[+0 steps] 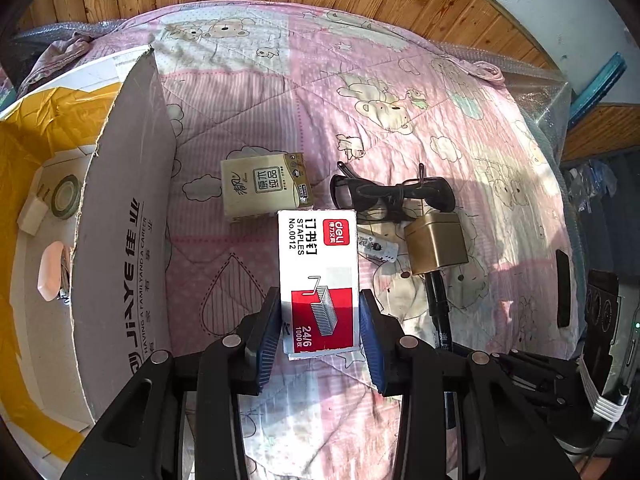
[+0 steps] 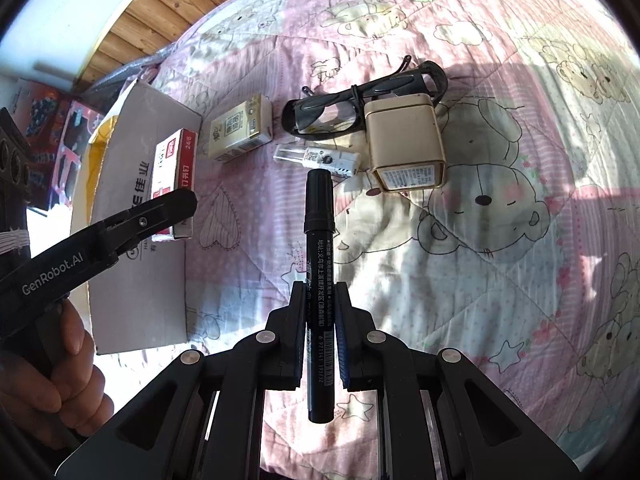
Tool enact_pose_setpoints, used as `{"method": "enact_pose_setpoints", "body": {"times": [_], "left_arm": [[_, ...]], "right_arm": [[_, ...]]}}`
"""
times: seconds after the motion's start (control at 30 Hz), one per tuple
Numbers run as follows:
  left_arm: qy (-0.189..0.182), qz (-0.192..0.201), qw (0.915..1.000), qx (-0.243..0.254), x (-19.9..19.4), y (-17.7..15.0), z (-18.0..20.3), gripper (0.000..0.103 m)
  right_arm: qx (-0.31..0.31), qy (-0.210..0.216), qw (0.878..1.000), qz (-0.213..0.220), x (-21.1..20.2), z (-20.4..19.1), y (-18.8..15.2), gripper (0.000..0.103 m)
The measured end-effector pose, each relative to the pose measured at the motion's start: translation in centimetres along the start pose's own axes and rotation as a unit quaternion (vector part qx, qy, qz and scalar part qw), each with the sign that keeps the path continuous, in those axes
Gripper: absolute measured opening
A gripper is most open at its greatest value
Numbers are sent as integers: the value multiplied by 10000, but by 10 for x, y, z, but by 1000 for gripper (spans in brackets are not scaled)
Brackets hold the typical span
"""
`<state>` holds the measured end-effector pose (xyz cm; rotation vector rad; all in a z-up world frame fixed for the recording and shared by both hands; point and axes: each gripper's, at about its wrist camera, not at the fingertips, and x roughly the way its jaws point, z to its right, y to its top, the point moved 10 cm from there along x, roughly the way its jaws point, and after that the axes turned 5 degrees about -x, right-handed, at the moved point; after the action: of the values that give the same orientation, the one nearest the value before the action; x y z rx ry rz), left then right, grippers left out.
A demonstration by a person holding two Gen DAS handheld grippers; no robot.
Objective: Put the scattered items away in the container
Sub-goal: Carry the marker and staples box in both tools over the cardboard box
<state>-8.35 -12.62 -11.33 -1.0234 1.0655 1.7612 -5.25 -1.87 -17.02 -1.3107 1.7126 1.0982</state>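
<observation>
Two items are in transit: our left claw (image 1: 320, 332) clamps the staples box (image 1: 318, 280), our right claw (image 2: 319, 332) the marker (image 2: 319, 280). Carton (image 1: 120, 240) at nine o'clock; four items remain on the bed (image 1: 400, 80).

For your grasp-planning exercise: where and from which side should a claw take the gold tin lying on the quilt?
Grip the gold tin across its two flat side walls, coming from above. It lies on its side, label end towards the right claw, with sunglasses touching its far end, so the sides are the freest faces.
</observation>
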Motion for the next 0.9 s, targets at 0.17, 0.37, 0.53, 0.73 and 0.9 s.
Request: {"method": "enact_pose_setpoints", "body": {"times": [0.17, 0.37, 0.53, 0.73, 0.9], "left_arm": [[37, 185, 9996, 188, -22, -2, 6, 39], [71, 361, 9988, 317, -44, -7, 7, 39], [13, 474, 9985, 284, -59, -11, 5, 39], [-94, 606, 9979, 212, -78, -18, 1, 39], [-160, 702, 9974, 93, -93, -22, -6, 39]], "right_arm": [[-74, -52, 9999, 50, -8, -9, -4, 14], [-217, -50, 9997, 113, -18, -25, -9, 14], [-387, -2, 9991, 166, -25, -43, -11, 14], [-651, 60, 9976, 213, -34, -66, -13, 14], [-851, 71, 9961, 243, -41, -82, -12, 14]]}}
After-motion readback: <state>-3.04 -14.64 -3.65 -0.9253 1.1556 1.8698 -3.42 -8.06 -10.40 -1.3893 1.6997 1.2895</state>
